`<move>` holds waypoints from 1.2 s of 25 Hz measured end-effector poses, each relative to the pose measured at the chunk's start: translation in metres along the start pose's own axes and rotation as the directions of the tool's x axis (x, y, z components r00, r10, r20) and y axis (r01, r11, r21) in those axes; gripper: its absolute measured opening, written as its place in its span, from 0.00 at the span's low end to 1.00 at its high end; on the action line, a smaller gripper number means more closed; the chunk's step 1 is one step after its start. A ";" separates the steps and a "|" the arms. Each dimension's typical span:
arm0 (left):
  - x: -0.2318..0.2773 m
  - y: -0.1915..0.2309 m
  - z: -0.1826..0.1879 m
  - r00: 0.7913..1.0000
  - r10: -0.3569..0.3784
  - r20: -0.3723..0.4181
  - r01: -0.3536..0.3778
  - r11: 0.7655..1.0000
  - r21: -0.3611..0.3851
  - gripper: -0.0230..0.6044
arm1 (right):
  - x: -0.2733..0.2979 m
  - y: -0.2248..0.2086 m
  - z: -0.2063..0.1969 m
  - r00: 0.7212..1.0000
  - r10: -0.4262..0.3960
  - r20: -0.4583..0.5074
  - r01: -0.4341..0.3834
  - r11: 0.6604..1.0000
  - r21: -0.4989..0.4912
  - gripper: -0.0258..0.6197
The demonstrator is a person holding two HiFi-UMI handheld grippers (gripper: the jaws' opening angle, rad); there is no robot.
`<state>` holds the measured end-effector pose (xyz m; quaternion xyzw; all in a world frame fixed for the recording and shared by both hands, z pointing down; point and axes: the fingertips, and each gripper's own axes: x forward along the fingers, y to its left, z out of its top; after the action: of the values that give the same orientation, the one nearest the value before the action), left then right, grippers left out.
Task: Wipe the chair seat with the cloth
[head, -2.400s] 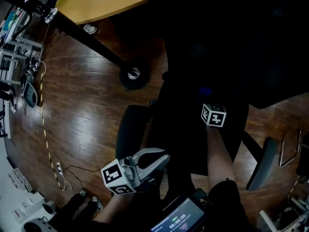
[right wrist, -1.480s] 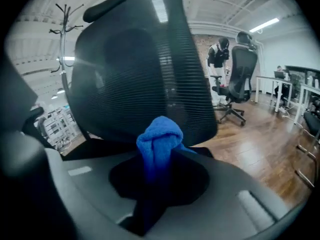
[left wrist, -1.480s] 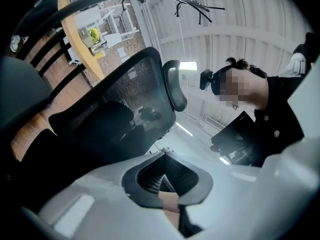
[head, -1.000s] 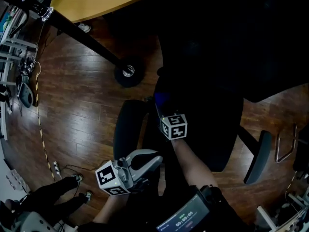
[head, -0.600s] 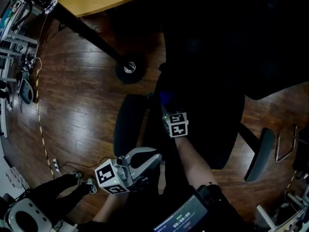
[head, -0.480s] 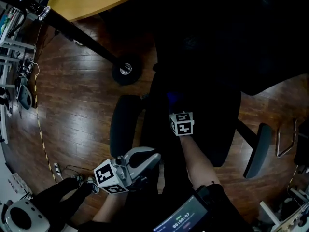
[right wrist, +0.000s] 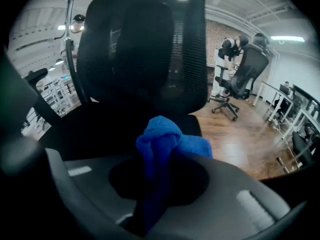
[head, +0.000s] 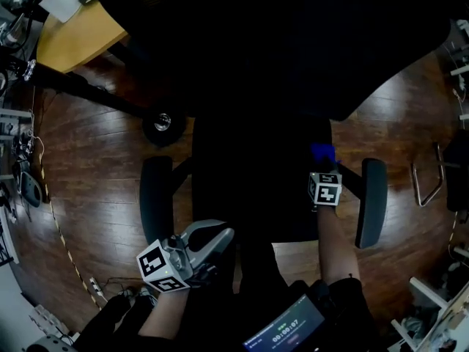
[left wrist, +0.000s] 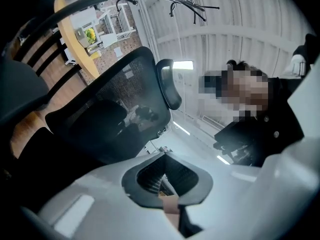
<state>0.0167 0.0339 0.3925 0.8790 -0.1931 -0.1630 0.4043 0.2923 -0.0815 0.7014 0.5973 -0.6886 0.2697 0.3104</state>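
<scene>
Blue cloth point(right wrist: 165, 134) | clamped in right claw point(right wrist: 156, 181) | beside chair seat point(right wrist: 100, 126)

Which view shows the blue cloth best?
The right gripper view: the blue cloth sits bunched between the jaws, large and central. The head view shows only a small blue patch; the left gripper view shows none.

Fluffy blue cloth point(right wrist: 161, 140), glossy wood floor point(head: 88, 185)

Cloth point(right wrist: 167, 136): blue, bunched into a wad, clamped between the jaws of the right gripper point(right wrist: 159, 176), at the seat's right edge. Contact with seat not discernible. Chair seat point(head: 264, 189): black, level.
</scene>
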 end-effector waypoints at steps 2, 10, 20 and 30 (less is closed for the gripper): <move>0.005 -0.004 0.000 1.000 -0.007 -0.008 0.007 1.000 0.002 0.04 | -0.008 -0.014 0.000 1.000 0.001 0.017 -0.001 0.999 0.038 0.13; -0.003 -0.004 -0.002 1.000 0.006 0.000 -0.006 1.000 0.013 0.04 | -0.018 -0.004 0.008 0.994 0.048 0.099 -0.056 0.995 0.083 0.13; -0.052 -0.003 0.029 0.989 0.090 0.121 -0.094 0.995 0.032 0.04 | -0.025 0.265 0.032 0.875 0.455 0.165 -0.471 0.879 0.075 0.13; -0.107 0.005 0.039 0.957 0.185 0.224 -0.200 0.979 0.045 0.04 | -0.008 0.430 -0.004 0.758 0.650 -0.047 -0.652 0.755 -0.072 0.13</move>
<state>-0.0951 0.0562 0.3862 0.8459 -0.3265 -0.2118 0.3647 -0.1321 -0.0132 0.6978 0.3045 -0.8609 0.3376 0.2285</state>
